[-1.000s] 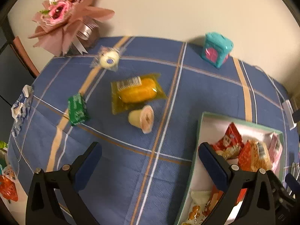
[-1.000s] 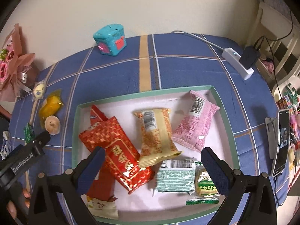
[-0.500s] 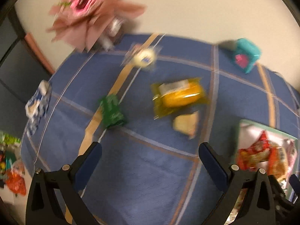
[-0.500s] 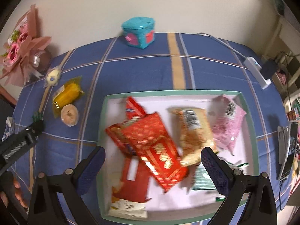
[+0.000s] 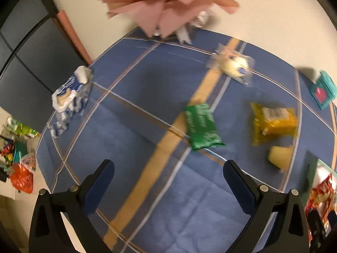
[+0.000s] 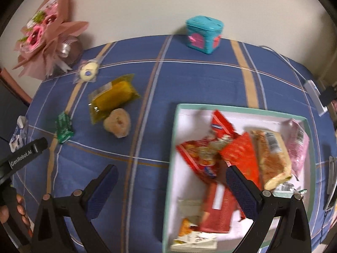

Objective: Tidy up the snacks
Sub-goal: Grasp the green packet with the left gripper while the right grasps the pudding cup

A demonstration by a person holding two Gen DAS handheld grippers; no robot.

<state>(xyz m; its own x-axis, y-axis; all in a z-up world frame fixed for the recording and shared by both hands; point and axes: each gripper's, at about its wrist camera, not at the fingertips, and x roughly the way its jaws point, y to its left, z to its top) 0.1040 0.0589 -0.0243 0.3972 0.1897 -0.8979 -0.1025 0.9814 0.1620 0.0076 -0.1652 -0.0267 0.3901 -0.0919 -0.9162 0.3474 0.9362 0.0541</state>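
Observation:
My left gripper (image 5: 168,181) is open and empty above the blue cloth, a little short of a green snack packet (image 5: 201,127). A yellow packet (image 5: 273,123), a small jelly cup (image 5: 279,156) and a clear-wrapped round white snack (image 5: 233,65) lie beyond it. My right gripper (image 6: 170,185) is open and empty over the left rim of the green-edged tray (image 6: 174,147), which holds several snack packets (image 6: 236,154). The same loose snacks show in the right wrist view: green packet (image 6: 64,129), yellow packet (image 6: 113,97), jelly cup (image 6: 118,123), white snack (image 6: 88,72).
A pink bouquet (image 6: 46,35) stands at the table's back left. A teal box (image 6: 203,33) sits at the back edge. A blue-white tissue pack (image 5: 70,93) lies at the left edge. A power strip (image 6: 316,96) and a phone lie at the right.
Both views have swung left. The left gripper has moved left toward the green packet. The right gripper has moved from over the tray to its left rim. Both stay open.

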